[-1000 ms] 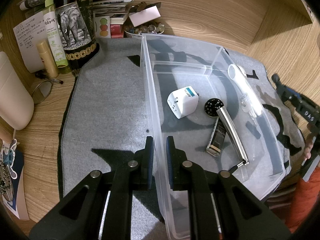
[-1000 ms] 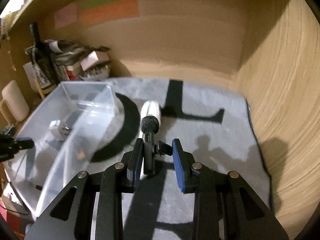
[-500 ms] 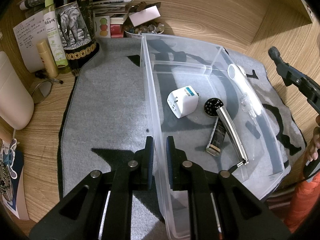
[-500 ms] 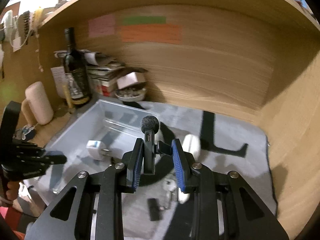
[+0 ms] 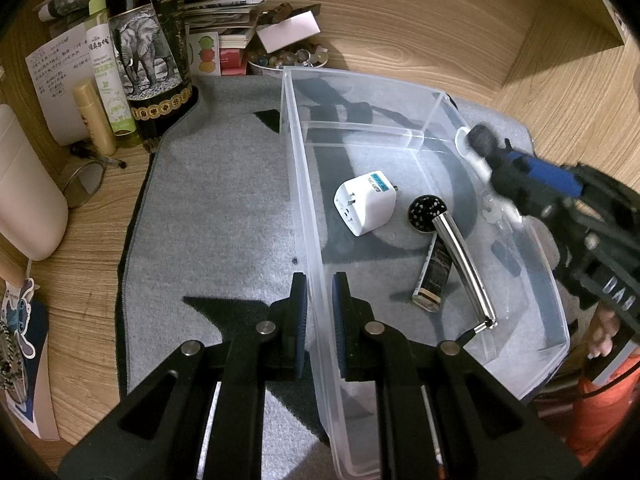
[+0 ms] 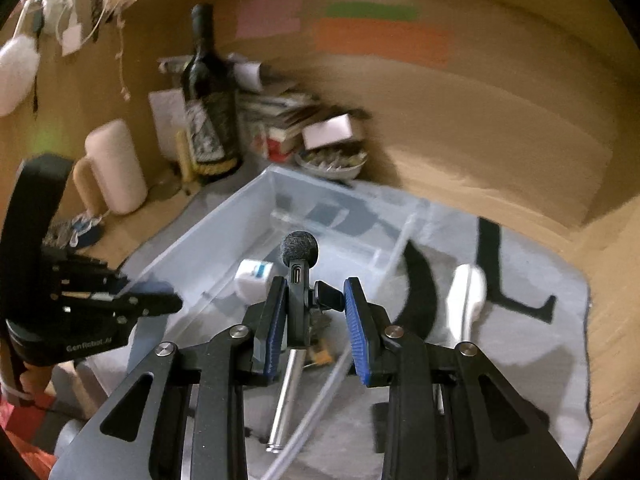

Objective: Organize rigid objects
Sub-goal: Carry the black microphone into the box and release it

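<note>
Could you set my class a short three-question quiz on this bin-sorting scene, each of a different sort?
1. True or false: the left gripper clamps the clear bin's wall.
2. What does the right gripper hold? A) small microphone B) white adapter C) wine bottle
3. Name the white cube lying in the bin.

Key: 1 true. 2 A, the small microphone. 3 the white adapter.
</note>
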